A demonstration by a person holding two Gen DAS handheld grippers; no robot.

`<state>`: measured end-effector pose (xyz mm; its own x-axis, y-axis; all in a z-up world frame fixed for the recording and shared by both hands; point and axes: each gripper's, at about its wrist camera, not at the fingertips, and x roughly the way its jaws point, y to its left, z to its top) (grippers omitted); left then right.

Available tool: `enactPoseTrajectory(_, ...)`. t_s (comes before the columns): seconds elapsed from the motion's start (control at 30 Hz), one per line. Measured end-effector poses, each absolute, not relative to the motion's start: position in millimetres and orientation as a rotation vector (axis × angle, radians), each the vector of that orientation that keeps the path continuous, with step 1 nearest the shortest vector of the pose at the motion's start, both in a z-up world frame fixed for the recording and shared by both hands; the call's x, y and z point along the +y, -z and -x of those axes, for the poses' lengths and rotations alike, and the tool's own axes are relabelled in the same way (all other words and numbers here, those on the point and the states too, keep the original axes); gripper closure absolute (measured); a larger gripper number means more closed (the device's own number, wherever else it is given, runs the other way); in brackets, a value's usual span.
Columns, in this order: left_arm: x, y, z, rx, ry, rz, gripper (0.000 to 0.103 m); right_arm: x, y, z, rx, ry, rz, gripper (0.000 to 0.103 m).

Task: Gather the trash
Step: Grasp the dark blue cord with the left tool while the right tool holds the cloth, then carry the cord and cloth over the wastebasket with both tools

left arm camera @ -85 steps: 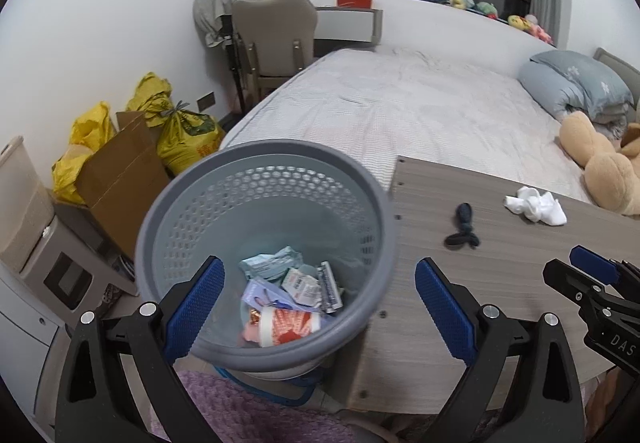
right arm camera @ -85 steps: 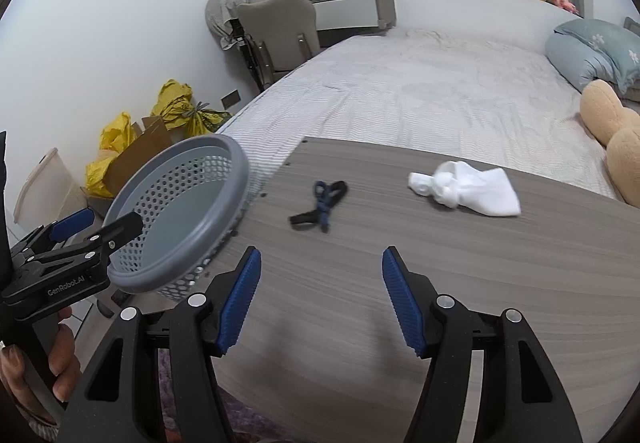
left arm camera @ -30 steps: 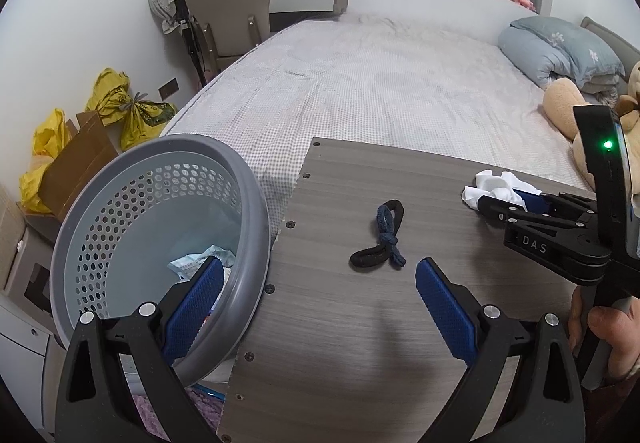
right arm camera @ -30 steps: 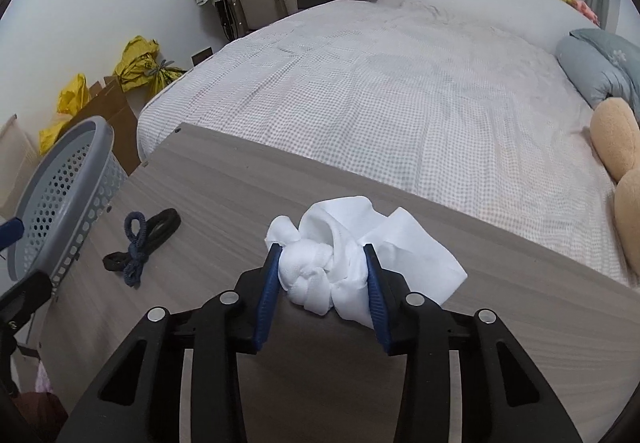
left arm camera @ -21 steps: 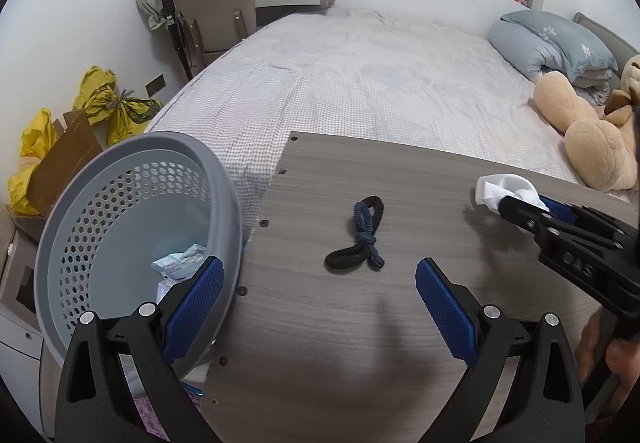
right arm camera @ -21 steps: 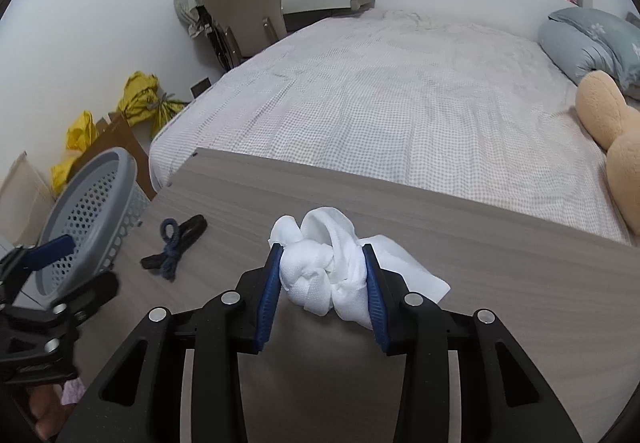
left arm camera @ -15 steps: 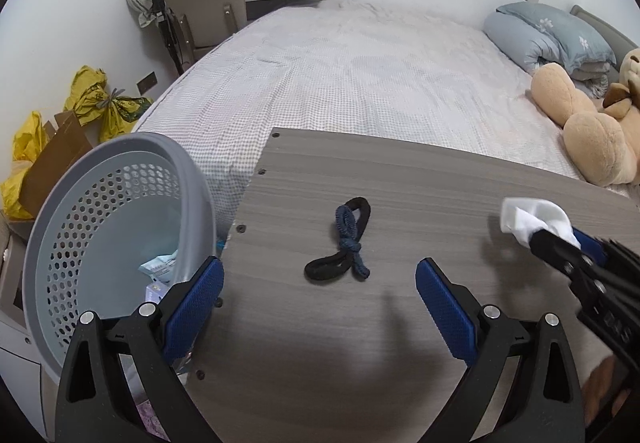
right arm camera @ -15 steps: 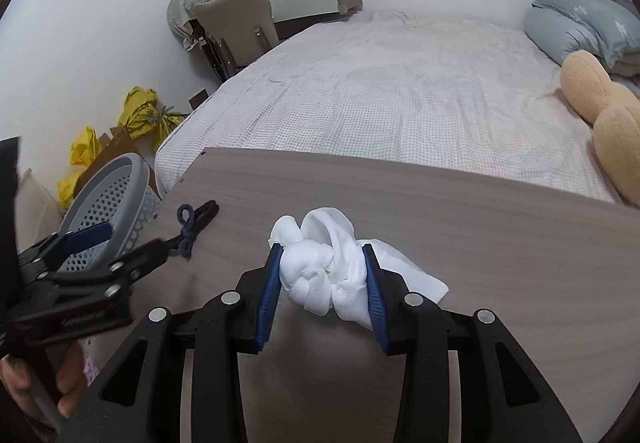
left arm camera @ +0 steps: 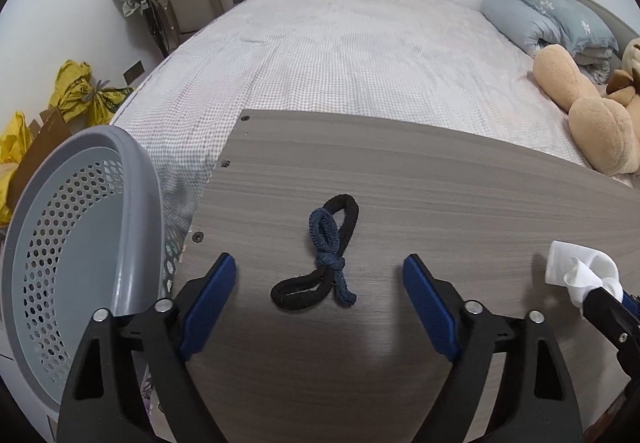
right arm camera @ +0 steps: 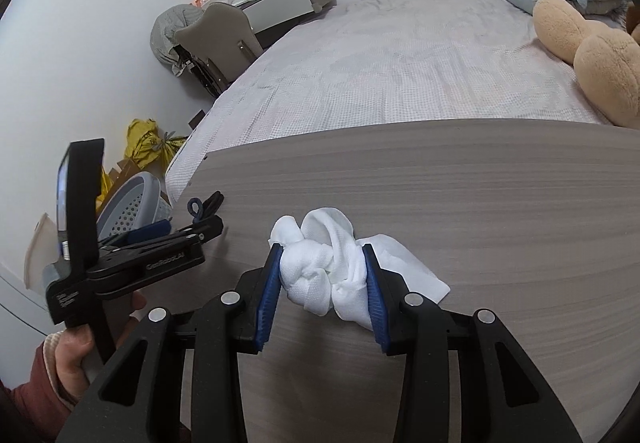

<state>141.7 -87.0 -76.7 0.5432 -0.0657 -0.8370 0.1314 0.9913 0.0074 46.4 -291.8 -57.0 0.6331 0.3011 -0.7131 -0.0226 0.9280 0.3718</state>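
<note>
Right gripper [right arm camera: 323, 277] is clamped on the white knotted cloth [right arm camera: 328, 275], just above the table [right arm camera: 500, 195]. Left gripper [left arm camera: 318, 289] hangs wide open over the hair ties [left arm camera: 326, 257] (bin [left arm camera: 76, 243] sits beside the table's left edge).

One white cloth wad [right arm camera: 324, 267], one knotted hair tie [left arm camera: 320, 263], one grey basket [left arm camera: 80, 243], two yellow bags [left arm camera: 86, 95], one table [left arm camera: 440, 195]

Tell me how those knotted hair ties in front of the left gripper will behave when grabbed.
The hair ties look soft and limp, lying flat on the table, so they will probably sag and dangle from the left gripper. Knotted together, both should lift as one. They seem light and unlikely to roll.
</note>
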Motion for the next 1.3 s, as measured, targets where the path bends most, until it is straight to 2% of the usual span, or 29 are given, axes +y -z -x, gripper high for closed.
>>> enactPoseTrajectory(0.13, -88, 77, -143, 0.989, 0.117, -0.077, 0.030, -294, 58, -44, 0.872, -0.194, -0.364, 0.065)
enactPoseTrajectory(0.23, -90, 77, -142, 0.988, 0.125, -0.075, 0.039, -295, 59, -42, 0.876, -0.194, -0.373, 0.065)
enactPoseTrajectory(0.3, -91, 75, -140, 0.984, 0.137, -0.078, 0.053, -296, 57, -42, 0.872, -0.194, -0.376, 0.065)
enactPoseTrajectory(0.33, -92, 74, -140, 0.984, 0.144, -0.081, 0.057, -296, 56, -42, 0.869, -0.194, -0.377, 0.065)
enactPoseTrajectory(0.4, -93, 73, -139, 0.985, 0.159, -0.087, 0.077, -297, 56, -42, 0.867, -0.192, -0.377, 0.065)
enactPoseTrajectory(0.47, -93, 72, -137, 0.992, 0.175, -0.087, 0.086, -296, 56, -42, 0.870, -0.188, -0.377, 0.065)
enactPoseTrajectory(0.9, -76, 53, -100, 0.951, 0.194, -0.095, 0.088, -281, 41, -30, 0.864, -0.177, -0.341, 0.065)
enactPoseTrajectory(1.3, -24, 24, -64, 0.863, 0.171, -0.084, 0.088, -219, 23, -30, 0.836, -0.259, -0.251, 0.065)
